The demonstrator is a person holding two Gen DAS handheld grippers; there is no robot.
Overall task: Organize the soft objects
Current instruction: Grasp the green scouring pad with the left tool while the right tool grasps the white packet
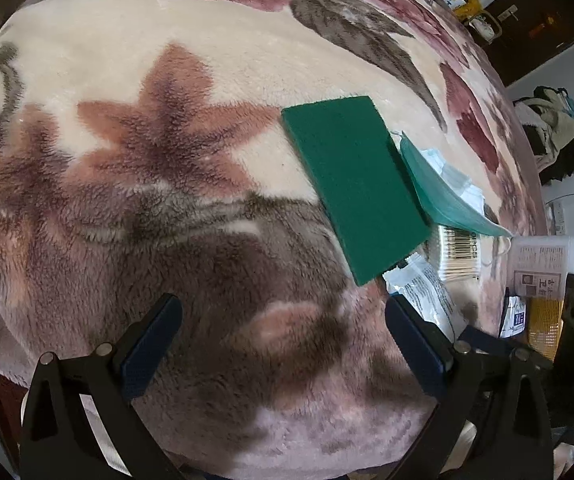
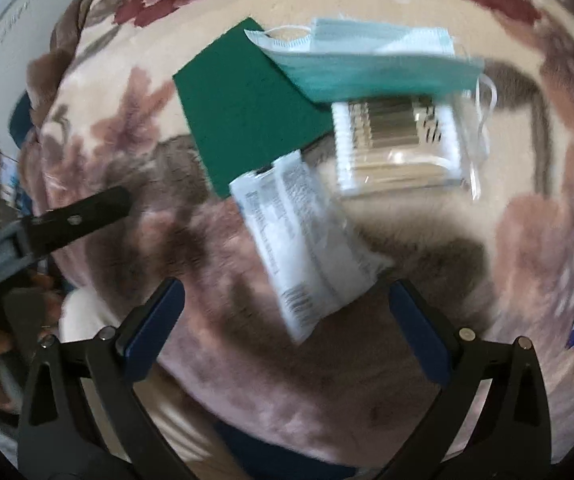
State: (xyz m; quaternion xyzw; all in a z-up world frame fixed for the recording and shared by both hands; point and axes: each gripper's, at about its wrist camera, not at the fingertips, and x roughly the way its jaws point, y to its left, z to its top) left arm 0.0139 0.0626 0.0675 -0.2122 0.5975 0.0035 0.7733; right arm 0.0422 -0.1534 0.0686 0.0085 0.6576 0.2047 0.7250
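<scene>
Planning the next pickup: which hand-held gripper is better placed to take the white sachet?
Probably the right hand-held gripper: it is open, and the white sachet lies just ahead between its fingers. For the left hand-held gripper, also open, the sachet sits off by its right finger.

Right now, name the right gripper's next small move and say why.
Probably ease the right gripper forward and down onto the white packet. Its jaws stand wide open with nothing between them, and the packet lies just ahead, its far end overlapping the green scouring pad. The left gripper is open too and further from the pile.
</scene>
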